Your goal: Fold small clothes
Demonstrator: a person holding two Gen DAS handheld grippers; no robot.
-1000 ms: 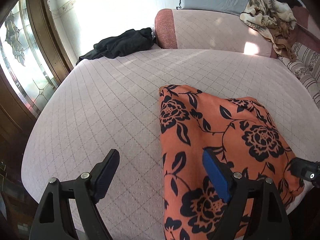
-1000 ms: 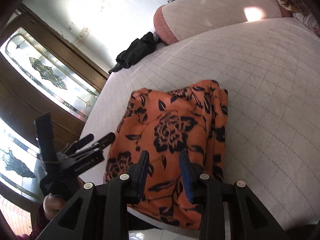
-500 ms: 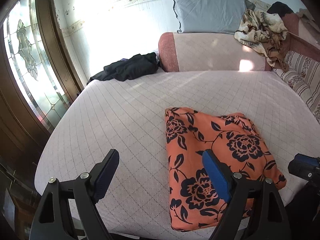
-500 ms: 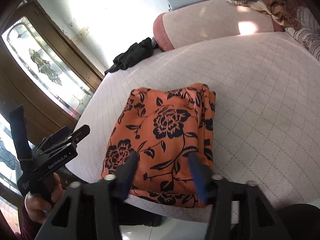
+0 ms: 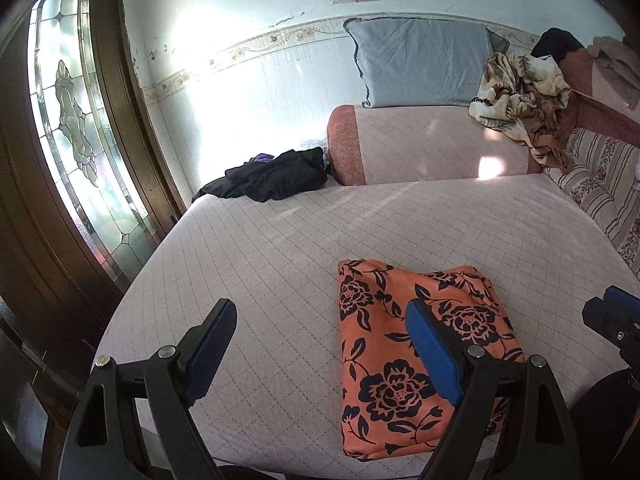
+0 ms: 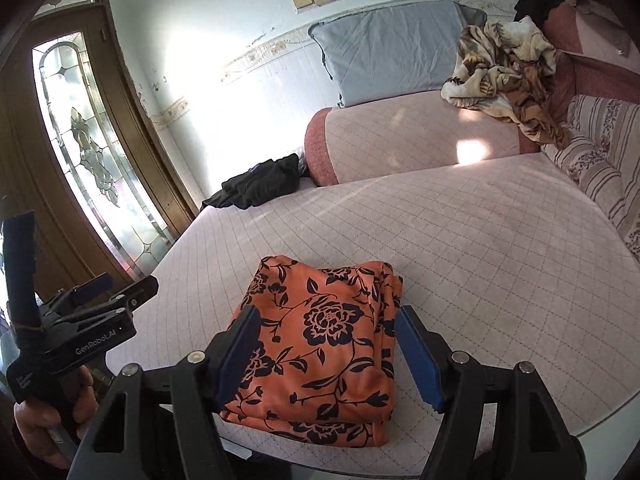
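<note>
Orange floral garment (image 6: 320,344) lies below both parted grippers.

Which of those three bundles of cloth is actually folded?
The orange black-flowered cloth, a flat neat rectangle near the mattress edge. The black garment and beige patterned fabric lie crumpled.

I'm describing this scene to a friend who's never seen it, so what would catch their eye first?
The folded orange garment with black flowers stands out most, lying near the front edge of the pale quilted bed. Both grippers hang above it with nothing held: the right gripper open, the left gripper with its fingers opening. Farther back, a black heap of clothes lies in the bed's far left corner, and a grey pillow leans against the wall.
</note>
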